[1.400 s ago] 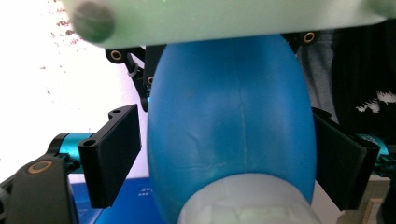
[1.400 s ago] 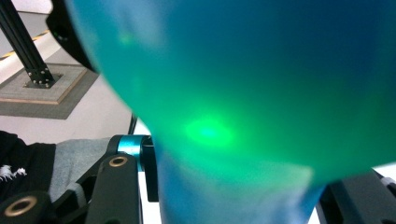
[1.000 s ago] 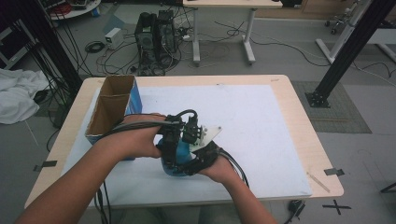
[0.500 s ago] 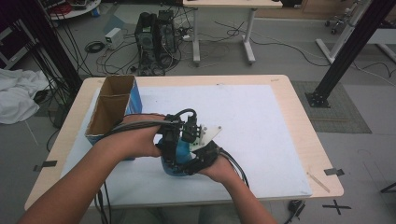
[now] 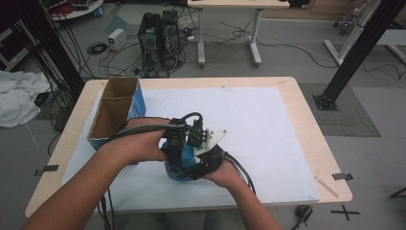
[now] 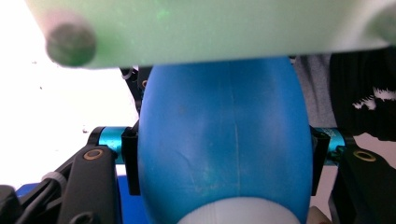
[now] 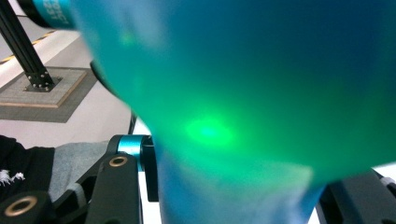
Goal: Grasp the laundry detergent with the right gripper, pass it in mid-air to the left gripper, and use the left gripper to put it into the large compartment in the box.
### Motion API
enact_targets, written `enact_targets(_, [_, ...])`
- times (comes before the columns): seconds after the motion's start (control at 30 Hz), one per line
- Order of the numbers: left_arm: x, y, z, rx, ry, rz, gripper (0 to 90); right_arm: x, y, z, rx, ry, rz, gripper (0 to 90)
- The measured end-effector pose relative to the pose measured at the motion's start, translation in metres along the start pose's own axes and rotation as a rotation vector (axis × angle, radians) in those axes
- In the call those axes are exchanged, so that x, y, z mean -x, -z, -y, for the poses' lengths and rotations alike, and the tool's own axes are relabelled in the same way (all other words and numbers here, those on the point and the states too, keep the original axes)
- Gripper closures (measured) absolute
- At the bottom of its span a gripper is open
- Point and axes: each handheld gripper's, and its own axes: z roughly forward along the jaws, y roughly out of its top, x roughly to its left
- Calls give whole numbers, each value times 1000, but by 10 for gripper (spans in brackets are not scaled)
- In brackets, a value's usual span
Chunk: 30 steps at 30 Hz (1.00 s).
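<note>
A blue rounded bottle (image 5: 178, 171) with a pale end stands on the white sheet near the table's front edge, between both hands. In the left gripper view my left gripper (image 6: 224, 158) has its black pads (image 6: 131, 158) pressed on both sides of the blue bottle (image 6: 224, 140); its jaws have just been closing on it. From the other side, my right gripper (image 7: 238, 191) is shut on the same bottle (image 7: 261, 93), which blurs close to its camera. In the high view the left gripper (image 5: 178, 143) and the right gripper (image 5: 207, 155) crowd together over the bottle.
An open cardboard box (image 5: 115, 112) with blue sides stands at the table's left. A white sheet (image 5: 268, 120) covers most of the wooden table (image 5: 309, 115). Cables trail from both grippers toward the front edge. Computers, cables and a black frame post stand on the floor beyond.
</note>
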Motion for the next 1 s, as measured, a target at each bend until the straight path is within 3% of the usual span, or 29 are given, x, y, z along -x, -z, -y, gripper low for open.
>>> enact_targets(0.43, [1, -1, 0, -3, 36, 3, 400, 0, 0, 0, -12, -8, -20, 459])
enact_targets(0.53, [1, 2, -1, -7, 27, -2, 402, -1, 1, -1, -8, -9, -21, 457])
enact_targets(0.73, [-1, 6, -1, 5, 12, -3, 402, -2, 6, -3, -13, -59, -20, 427])
enact_targets(0.77, [0, 6, -1, 14, 24, -7, 402, 12, 5, -4, 88, 52, 37, 347])
enact_targets(0.8, [-1, 7, 0, 19, 18, -10, 402, 12, 5, -4, 88, 52, 37, 347])
enact_targets(0.83, [-3, 9, 0, 23, 9, -40, 402, 13, 5, -3, 94, 49, 37, 312])
enact_targets(0.87, [-3, 10, 1, 26, 21, -37, 402, 16, 5, -3, 110, 64, 28, 293])
enact_targets(0.9, [-2, 11, 3, 26, 51, -2, 402, 19, 5, -4, 134, 110, 37, 266])
enact_targets(0.97, [-5, 13, 5, 26, 52, 0, 402, 25, 4, -5, 188, 200, 28, 229])
enact_targets(1.0, [-6, 13, 5, 15, 56, 1, 402, 19, 9, -4, 135, 131, 4, 225])
